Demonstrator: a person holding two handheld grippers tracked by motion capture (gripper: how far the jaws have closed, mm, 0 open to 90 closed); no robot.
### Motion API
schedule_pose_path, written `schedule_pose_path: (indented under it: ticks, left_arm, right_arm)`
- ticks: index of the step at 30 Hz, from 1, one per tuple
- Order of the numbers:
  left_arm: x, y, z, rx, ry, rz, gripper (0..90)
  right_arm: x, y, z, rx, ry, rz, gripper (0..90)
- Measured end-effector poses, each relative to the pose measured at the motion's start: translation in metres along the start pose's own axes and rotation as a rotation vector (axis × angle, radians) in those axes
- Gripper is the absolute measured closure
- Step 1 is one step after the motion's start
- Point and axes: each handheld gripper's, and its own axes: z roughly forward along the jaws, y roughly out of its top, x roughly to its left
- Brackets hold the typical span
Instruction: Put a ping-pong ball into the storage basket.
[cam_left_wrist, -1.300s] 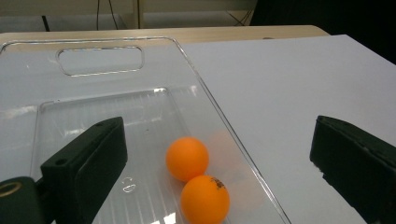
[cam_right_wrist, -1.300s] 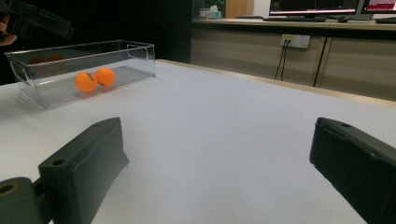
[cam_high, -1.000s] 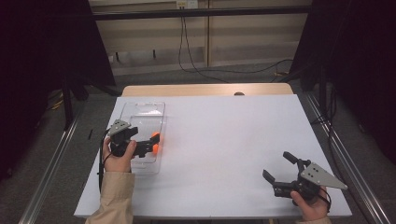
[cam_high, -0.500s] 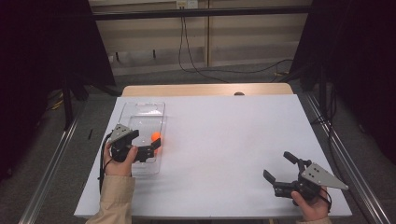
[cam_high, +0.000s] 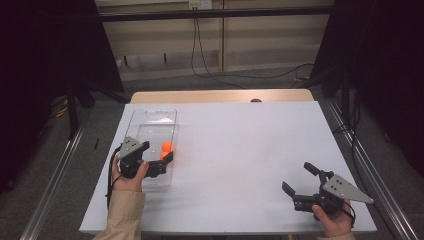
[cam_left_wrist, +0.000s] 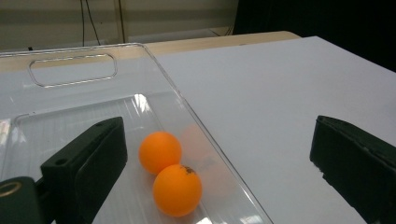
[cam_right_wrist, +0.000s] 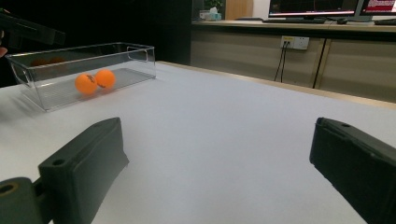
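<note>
Bench covered in white, seen from the high view, carries one clear plastic bin at about 9 o'clock. The left tool hangs over the bin's near end with its jaws spread wide — one jaw above the bin, the other just over its right wall. Two orange balls show beside it inside the bin, touching each other. The right tool sits at about 5 o'clock, well apart from the bin, jaws also wide and holding nothing; it looks parked out of the way while the left hand does the work.

In the left gripper view the count is plain: two balls, one just behind the other, lying against the bin's right wall at the near end. The left jaw stands inside the bin beside them, the right jaw outside over the bench. I judge the balls lie loose, dropped in rather than gripped.

The right gripper view looks flat across the bench — the bin lies at about 10 o'clock with both balls visible through its clear wall. Its own jaws stand wide over bare white surface.
</note>
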Motion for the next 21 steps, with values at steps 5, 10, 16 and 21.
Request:
schedule_pose_path:
  ticks: [5,10,16,21]
  left_arm:
    - [-0.002,-0.004,-0.003,-0.017,0.002,0.01,3.9]
    - [-0.006,-0.008,-0.004,-0.032,-0.013,0.027,3.9]
    - [-0.008,-0.012,-0.006,-0.053,-0.017,0.041,3.8]
    - [-0.009,-0.015,-0.007,-0.062,-0.014,0.042,3.5]
  right_arm:
    - [0.0,0.0,0.0,-0.001,-0.001,0.001,2.7]
    - [0.0,0.0,0.0,-0.002,0.0,-0.001,2.8]
    - [0.0,0.0,-0.001,-0.003,0.001,-0.001,2.8]
    - [0.0,0.0,-0.001,-0.004,0.0,0.0,2.7]
